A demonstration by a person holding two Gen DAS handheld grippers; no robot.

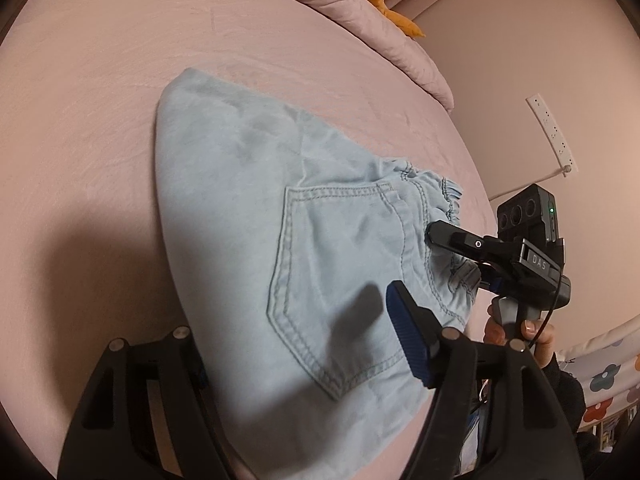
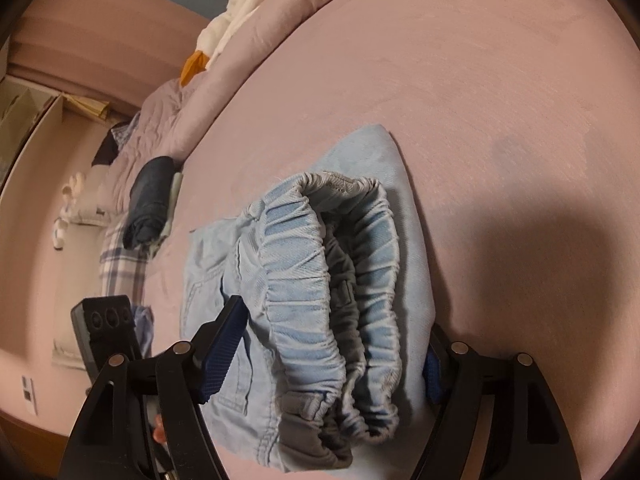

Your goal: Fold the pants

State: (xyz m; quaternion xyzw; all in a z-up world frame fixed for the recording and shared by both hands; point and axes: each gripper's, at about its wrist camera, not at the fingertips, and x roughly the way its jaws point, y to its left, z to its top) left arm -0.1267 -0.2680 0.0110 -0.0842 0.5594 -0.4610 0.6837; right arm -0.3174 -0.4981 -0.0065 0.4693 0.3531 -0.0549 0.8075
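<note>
The folded pants (image 1: 256, 216) lay on the pink bed (image 1: 100, 100); left tool (image 1: 296, 364) and right tool (image 2: 332, 344) (both spread apart) straddled them, gripping nothing.

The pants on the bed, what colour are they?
Light blue denim pants, with matching light stitching around the back pocket; clearest in the left wrist view.

text: "DAS" | on: right gripper (image 1: 434, 236) body | other text: none legible

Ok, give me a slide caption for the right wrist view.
Right gripper, jaws open, straddling the elastic waistband of folded light-blue pants on a pink bed.
</note>
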